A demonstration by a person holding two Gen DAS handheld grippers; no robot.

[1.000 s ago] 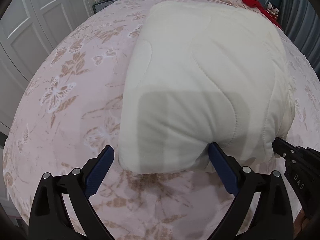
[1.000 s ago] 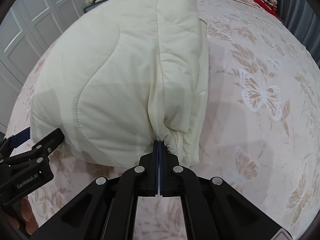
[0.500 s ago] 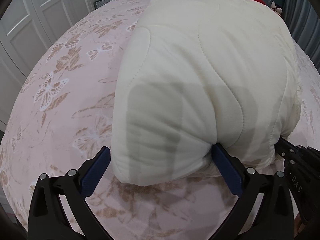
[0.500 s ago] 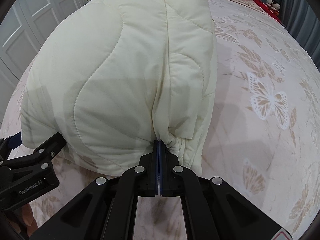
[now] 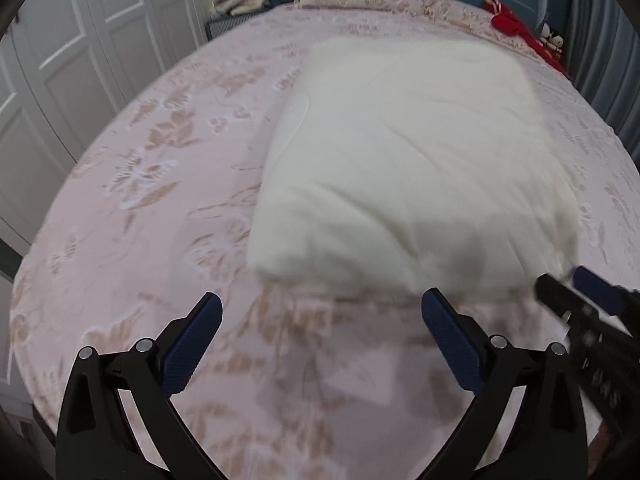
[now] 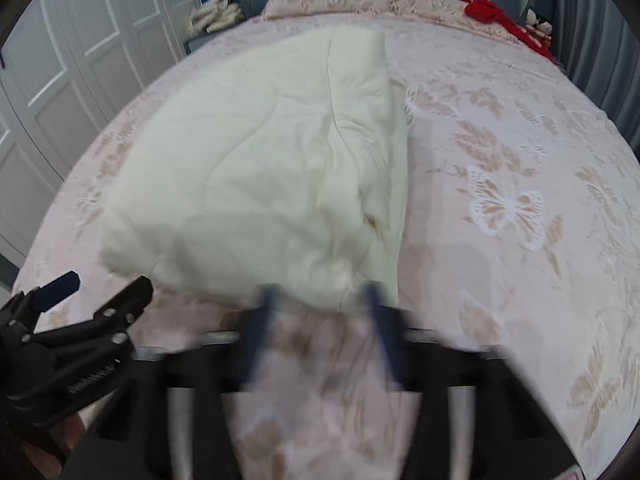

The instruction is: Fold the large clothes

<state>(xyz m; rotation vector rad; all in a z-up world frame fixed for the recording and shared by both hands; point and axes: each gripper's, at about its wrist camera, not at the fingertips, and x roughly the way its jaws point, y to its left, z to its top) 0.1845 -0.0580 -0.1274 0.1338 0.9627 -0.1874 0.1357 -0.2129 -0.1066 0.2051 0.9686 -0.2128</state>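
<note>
the cream quilted garment (image 5: 408,168) lies folded into a thick rectangular bundle on the bed (image 5: 160,184), toward the middle of the pink bedspread with its brown and white butterfly print. its near edge sits just beyond both claws.

the left claw (image 5: 322,330) is spread wide, its blue pads (image 5: 192,344) apart over bare bedspread, with nothing between them and the bundle's near edge just ahead of the tips. the right claw (image 6: 318,308) is blurred with motion; its jaws have just been opening and now stand apart, close in front of the garment's near right corner, no longer pinching the fabric. from the left view the right claw shows at the lower right edge, beside the bundle's corner.

at the far end of the bed lies a pillow (image 6: 328,2) in matching print, with a red item (image 6: 492,14) near the right corner. white wardrobe doors (image 5: 80,40) stand to the left, and a pile of pale cloth (image 5: 240,0) rests on a small stand by the headboard.
</note>
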